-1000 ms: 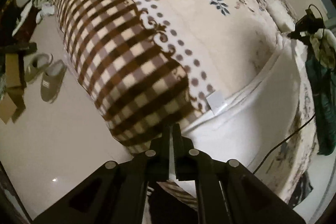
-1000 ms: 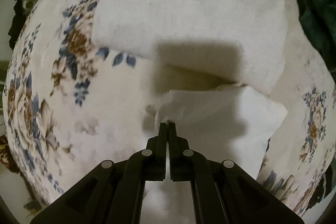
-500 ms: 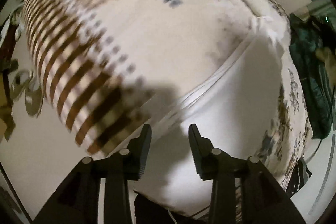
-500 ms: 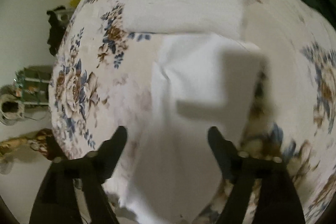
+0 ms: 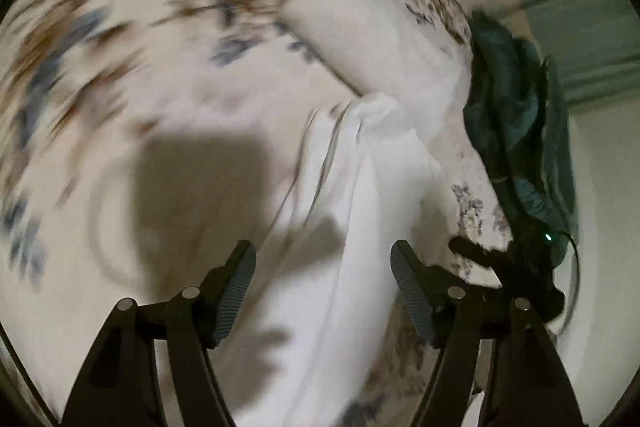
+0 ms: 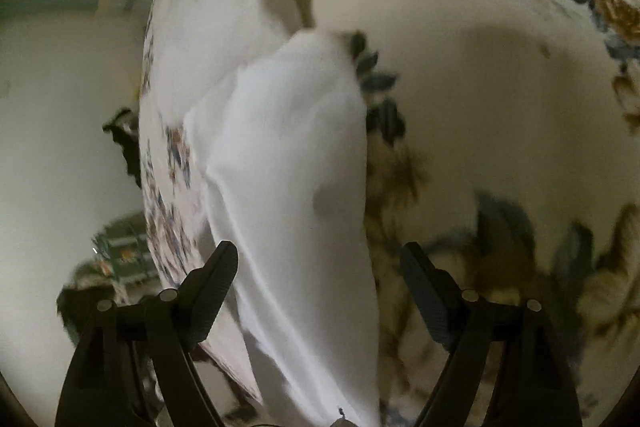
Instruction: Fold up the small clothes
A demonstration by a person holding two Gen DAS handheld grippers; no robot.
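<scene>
With my left gripper (image 5: 323, 291) and right gripper (image 6: 318, 291) both spread wide and empty, the white garment (image 6: 296, 167) lies folded lengthwise on the floral blanket (image 6: 500, 87), cross-fold probably left.

Floral blanket (image 5: 168, 75) over the bed, pale floor (image 6: 60, 147), dark green fabric (image 5: 516, 115) heaped at its edge

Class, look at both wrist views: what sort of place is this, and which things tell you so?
Probably a bedroom at home. A white garment lies on a floral blanket that seems to cover a bed, a dark green garment is heaped at its edge, and pale floor shows beside it.
</scene>
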